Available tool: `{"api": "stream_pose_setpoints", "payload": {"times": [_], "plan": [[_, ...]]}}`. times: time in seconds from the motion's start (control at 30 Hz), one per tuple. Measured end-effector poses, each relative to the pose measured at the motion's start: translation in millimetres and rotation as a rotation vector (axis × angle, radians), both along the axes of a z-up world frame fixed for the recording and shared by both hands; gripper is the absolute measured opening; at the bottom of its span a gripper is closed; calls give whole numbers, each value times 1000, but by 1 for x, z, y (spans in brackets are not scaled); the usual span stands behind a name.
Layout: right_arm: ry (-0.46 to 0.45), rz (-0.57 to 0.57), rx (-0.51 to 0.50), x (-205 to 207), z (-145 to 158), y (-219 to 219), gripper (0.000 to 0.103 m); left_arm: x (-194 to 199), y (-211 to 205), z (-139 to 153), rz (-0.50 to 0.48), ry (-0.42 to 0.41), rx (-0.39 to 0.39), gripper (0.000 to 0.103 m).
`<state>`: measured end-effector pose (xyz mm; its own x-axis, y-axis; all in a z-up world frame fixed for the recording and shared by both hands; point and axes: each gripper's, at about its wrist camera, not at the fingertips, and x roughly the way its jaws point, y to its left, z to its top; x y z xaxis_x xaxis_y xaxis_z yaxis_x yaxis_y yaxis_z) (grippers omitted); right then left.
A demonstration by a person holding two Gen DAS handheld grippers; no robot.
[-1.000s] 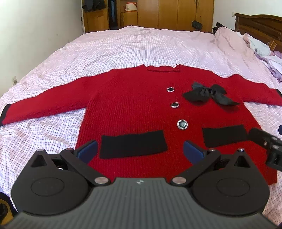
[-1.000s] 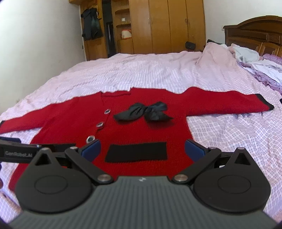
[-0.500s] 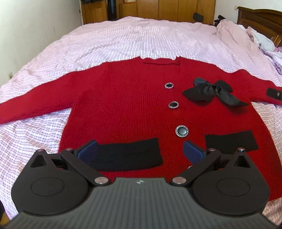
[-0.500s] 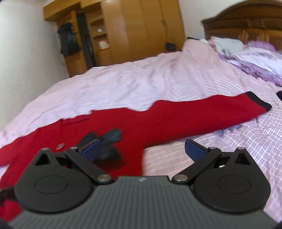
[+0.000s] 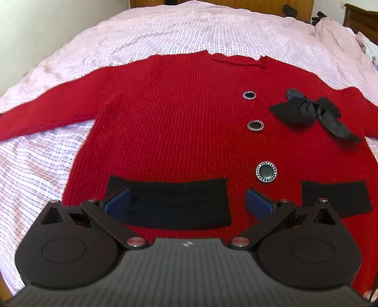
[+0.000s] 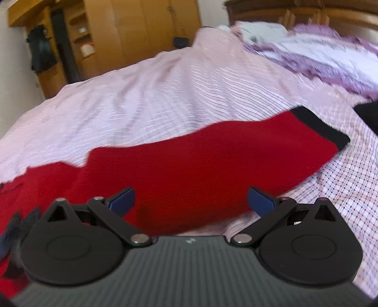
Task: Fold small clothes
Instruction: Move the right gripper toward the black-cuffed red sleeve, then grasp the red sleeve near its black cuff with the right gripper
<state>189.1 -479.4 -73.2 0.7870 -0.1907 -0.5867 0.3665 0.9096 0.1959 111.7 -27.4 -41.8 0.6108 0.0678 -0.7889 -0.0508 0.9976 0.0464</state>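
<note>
Left wrist view looks down on a red cardigan (image 5: 179, 122) laid flat, front up, on a bed (image 5: 165, 30) covered with a pale pink checked sheet. The left claw (image 5: 187, 199) hangs low over the cardigan's lower hem with its two blue fingers (image 5: 118, 203) spread wide apart, holding nothing. Between those fingers lies a black pocket patch (image 5: 179, 203); a second black pocket (image 5: 335, 200) sits off to the right, partly behind the claw's frame. Three round dark buttons with silver rims run in a line up the front, the lowest button (image 5: 266, 171) just above the gap between the two pockets. A black bow (image 5: 307, 111) rests on the chest to the right of the buttons. One sleeve (image 5: 54, 106) stretches out to the left across the sheet.

Right wrist view is blurred. The right claw (image 6: 191, 200) is also spread wide and empty, poised over the cardigan's other sleeve (image 6: 212, 155), which lies straight out across the bed and ends in a black cuff (image 6: 319, 125). The bow shows as a dark smear at the lower left edge. Beyond the bed stand a wooden wardrobe (image 6: 122, 30) and a dark wooden headboard (image 6: 307, 11), with a heap of purple and white bedding (image 6: 319, 54) at the right.
</note>
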Motion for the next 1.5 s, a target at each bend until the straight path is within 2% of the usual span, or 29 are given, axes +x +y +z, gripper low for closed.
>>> {"api": "stream_pose_setpoints", "payload": {"times": [0.23, 0.4, 0.6, 0.7, 0.9, 0.93, 0.97, 1.0, 1.03, 1.07, 1.1, 1.17, 1.3, 1.5], "plan": [[12, -74, 34, 21, -5, -28, 103, 2, -5, -10, -9, 7, 30, 103], [9, -87, 74, 29, -19, -39, 103, 3, -4, -16, -11, 8, 16, 103], [-14, -87, 178, 24, -25, -50, 103, 0, -5, -17, -21, -15, 15, 103], [-66, -93, 215, 22, -24, -54, 103, 0, -5, -17, -22, -16, 15, 103], [-204, -178, 324, 24, -26, -67, 102, 2, -5, -19, -13, -5, 5, 103], [-219, -192, 329, 26, -26, -68, 99, 3, -5, -21, -13, -5, 7, 103], [-233, -211, 335, 26, -24, -70, 84, 3, -6, -22, -16, -6, 15, 103], [-238, -229, 338, 27, -22, -72, 61, 2, -8, -23, -18, -10, 24, 103], [-231, -246, 338, 27, -20, -73, 50, 2, -9, -23, -21, -12, 33, 103], [-232, -251, 343, 27, -18, -76, 22, 2, -10, -24, -25, -13, 39, 103], [-242, -236, 360, 26, -16, -78, 4, 2, -9, -24, -26, -12, 39, 103], [-261, -224, 376, 20, -8, -79, 4, 5, -6, -23, -23, 2, 23, 103], [-321, -143, 303, -3, 17, -67, 4, 7, -5, -22, -30, 13, 19, 103], [-358, -53, 242, -28, 44, -48, 4, 7, -4, -20, -83, 5, 37, 103]]}}
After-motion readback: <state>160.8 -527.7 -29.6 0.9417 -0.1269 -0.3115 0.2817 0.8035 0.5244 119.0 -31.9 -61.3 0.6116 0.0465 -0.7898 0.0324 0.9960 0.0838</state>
